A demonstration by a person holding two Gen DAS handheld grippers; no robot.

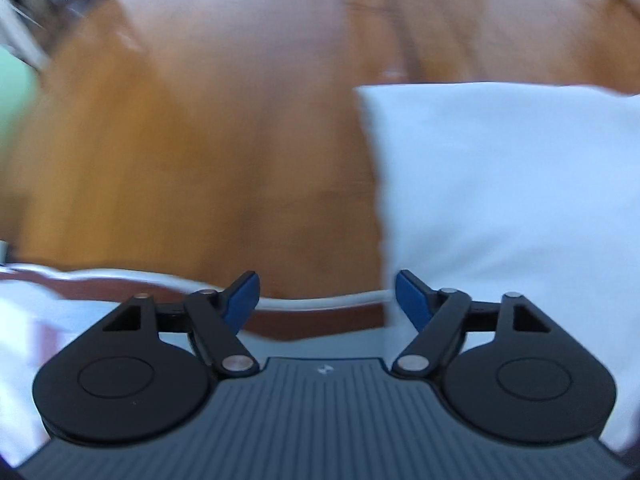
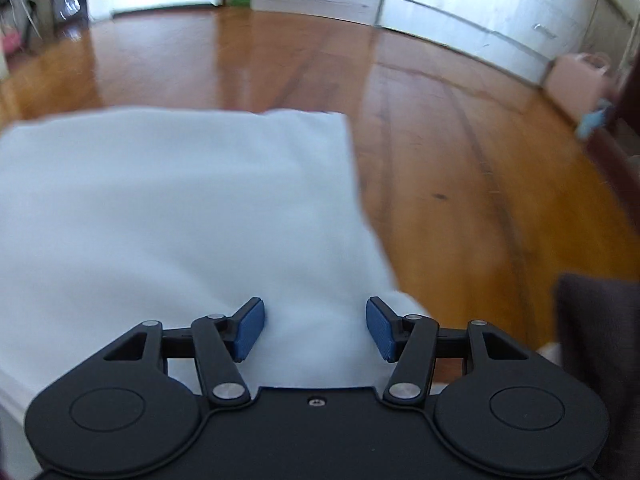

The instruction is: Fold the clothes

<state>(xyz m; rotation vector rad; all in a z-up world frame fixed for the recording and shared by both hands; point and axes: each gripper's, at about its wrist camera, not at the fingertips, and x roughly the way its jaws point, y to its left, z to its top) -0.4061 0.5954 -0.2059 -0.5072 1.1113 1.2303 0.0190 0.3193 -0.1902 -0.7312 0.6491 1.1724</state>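
Left tool: the left tool point(image 1: 327, 298) has black arms and blue pads. Its jaws stand wide apart and nothing is between them.
Right tool: the right tool point(image 2: 316, 328) looks the same. Its jaws are apart too, and the blue pads do not press on anything.
Task thing: a white folded cloth with straight edges and square corners point(image 2: 168, 216) lies flat on a raised surface whose edges are hidden under it. In the left wrist view the same cloth point(image 1: 508, 184) fills the right side, and its left edge runs down to just by the left tool's right pad.
Where the right tool is: it sits over the near edge of the cloth, close to the cloth's near right corner. Cloth shows in the gap between the pads.
Floor: a shiny orange-brown wooden floor point(image 2: 460, 168) lies behind and beside the cloth.
White cord: a thin white cord point(image 1: 320, 302) runs across under the left tool's pads.
Far wall: pale white-wood cabinets with metal handles point(image 2: 500, 12) stand along the far side of the floor.
Pink box: a small pink box point(image 2: 576, 76) sits on the floor by the cabinets.
Dark cloth: a dark grey-brown cloth point(image 2: 596, 340) sits at the right edge of the right wrist view.
Blur: the left wrist view is smeared, so small things there are hard to tell.
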